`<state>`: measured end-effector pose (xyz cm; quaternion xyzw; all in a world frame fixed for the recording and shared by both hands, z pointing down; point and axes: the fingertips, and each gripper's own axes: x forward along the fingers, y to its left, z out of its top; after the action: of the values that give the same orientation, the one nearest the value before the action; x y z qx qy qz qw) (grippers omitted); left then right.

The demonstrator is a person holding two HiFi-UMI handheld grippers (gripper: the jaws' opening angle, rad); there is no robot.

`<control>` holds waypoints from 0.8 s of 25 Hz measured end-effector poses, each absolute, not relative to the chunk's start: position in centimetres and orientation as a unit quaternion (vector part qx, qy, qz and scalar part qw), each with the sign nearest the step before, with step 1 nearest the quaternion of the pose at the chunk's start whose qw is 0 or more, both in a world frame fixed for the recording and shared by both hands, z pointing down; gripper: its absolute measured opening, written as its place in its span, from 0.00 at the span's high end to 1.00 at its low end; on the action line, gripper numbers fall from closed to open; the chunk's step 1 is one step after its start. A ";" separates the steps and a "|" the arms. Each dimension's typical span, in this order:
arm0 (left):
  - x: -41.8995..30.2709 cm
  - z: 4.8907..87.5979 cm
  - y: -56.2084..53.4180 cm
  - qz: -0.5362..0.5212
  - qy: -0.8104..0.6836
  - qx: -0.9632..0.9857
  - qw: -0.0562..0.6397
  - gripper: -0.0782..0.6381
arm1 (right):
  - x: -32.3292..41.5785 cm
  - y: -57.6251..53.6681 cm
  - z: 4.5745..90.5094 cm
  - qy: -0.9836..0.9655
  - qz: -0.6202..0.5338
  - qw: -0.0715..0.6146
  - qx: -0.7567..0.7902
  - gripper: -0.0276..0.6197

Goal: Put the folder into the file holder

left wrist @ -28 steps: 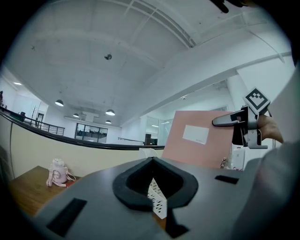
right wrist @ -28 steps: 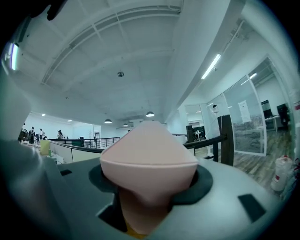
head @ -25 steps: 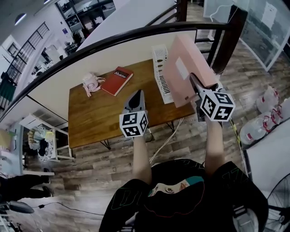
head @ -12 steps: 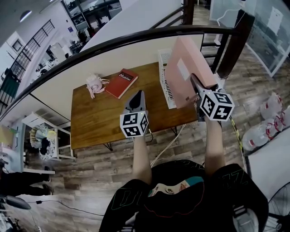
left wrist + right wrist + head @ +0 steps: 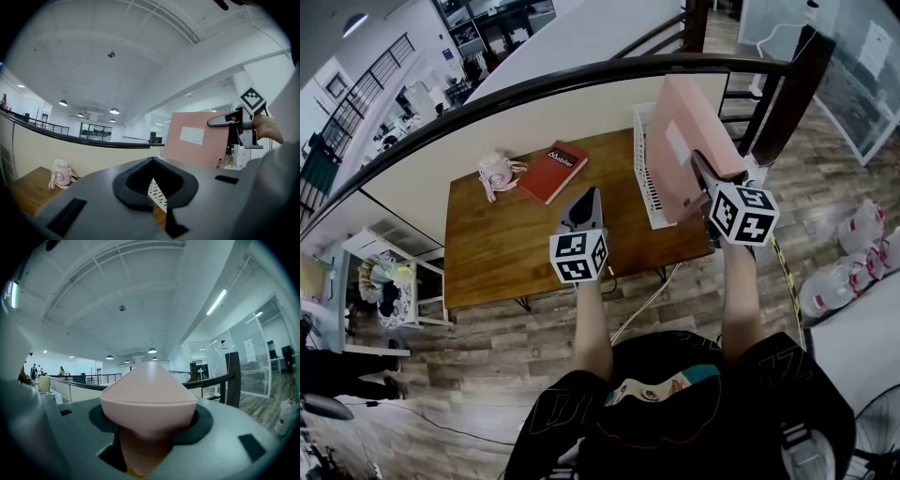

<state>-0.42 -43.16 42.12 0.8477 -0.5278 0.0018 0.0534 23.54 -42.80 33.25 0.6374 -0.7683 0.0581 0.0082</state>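
A wooden table [image 5: 516,244] stands below a curved black railing [image 5: 534,80]. At its right end, a pink folder [image 5: 689,141] is held upright and slightly tilted above the white file holder [image 5: 645,169]. Whether its lower edge is already inside is unclear. The right gripper [image 5: 701,171] is clamped on the folder's near edge, its jaws pressed to both faces. The left gripper [image 5: 587,195] hangs over the table's middle with its jaws together, gripping nothing. A red book [image 5: 553,171] lies toward the far side, and just beside it on the left is a small pink bottle [image 5: 494,172].
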 end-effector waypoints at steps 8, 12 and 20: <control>-2.2 41.5 -45.1 -0.009 -0.539 0.841 0.058 0.90 | 22.2 -46.1 33.2 -0.768 0.054 0.030 0.638 0.52; -3.2 41.4 -45.7 -0.012 -0.542 0.838 0.059 0.90 | 21.5 -47.6 33.2 -0.765 0.054 0.036 0.641 0.52; -5.7 43.0 -45.6 -0.004 -0.553 0.829 0.079 0.90 | 19.7 -50.0 33.3 -0.758 0.063 0.041 0.648 0.52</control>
<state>-5.70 -45.65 43.03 0.8292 -0.5533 -0.0042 0.0788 19.75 -50.02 33.32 0.6484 -0.7576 0.0628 0.0407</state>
